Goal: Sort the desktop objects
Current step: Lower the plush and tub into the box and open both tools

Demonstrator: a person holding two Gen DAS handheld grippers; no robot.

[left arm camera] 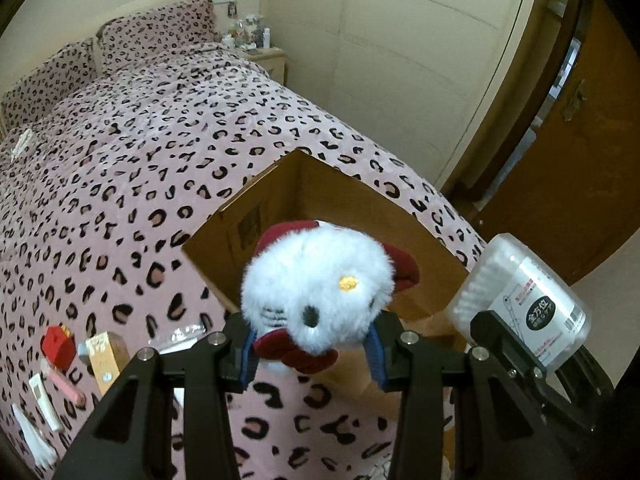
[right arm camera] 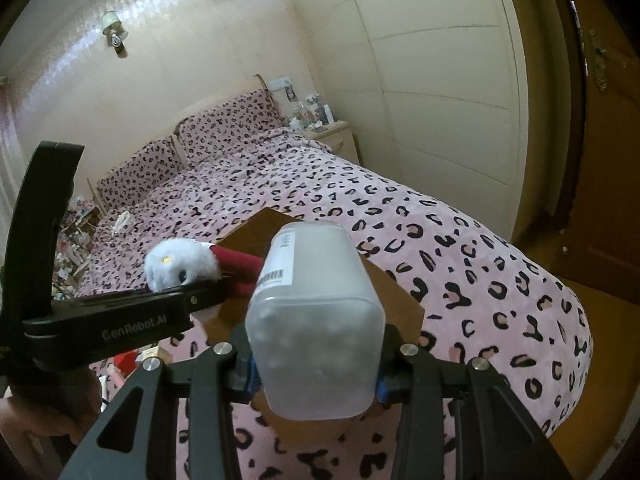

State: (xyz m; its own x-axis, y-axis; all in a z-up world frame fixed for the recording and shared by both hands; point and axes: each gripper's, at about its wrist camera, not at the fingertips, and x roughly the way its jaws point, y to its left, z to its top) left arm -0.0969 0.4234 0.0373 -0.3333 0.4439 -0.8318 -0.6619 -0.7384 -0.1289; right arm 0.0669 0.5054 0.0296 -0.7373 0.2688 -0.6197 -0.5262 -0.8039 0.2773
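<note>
My left gripper [left arm camera: 312, 354] is shut on a white plush cat toy [left arm camera: 316, 284] with dark red bows, held above the near side of an open cardboard box [left arm camera: 288, 200] standing on the bed. My right gripper [right arm camera: 316, 376] is shut on a clear plastic box of cotton swabs [right arm camera: 316, 320], also over the cardboard box [right arm camera: 396, 300]. The swab box [left arm camera: 520, 300] shows at the right of the left wrist view, beside the toy. In the right wrist view the left gripper's side [right arm camera: 132, 312] and the plush toy [right arm camera: 180, 266] appear at the left.
A pink leopard-print blanket [left arm camera: 140, 168] covers the bed. Small items lie at its near left: a red box [left arm camera: 60, 346], a wooden block [left arm camera: 106, 356], a pink stick [left arm camera: 64, 388] and white pieces [left arm camera: 42, 400]. A nightstand [right arm camera: 336, 136], wardrobe [right arm camera: 440, 80] and wooden door [left arm camera: 580, 160] stand around.
</note>
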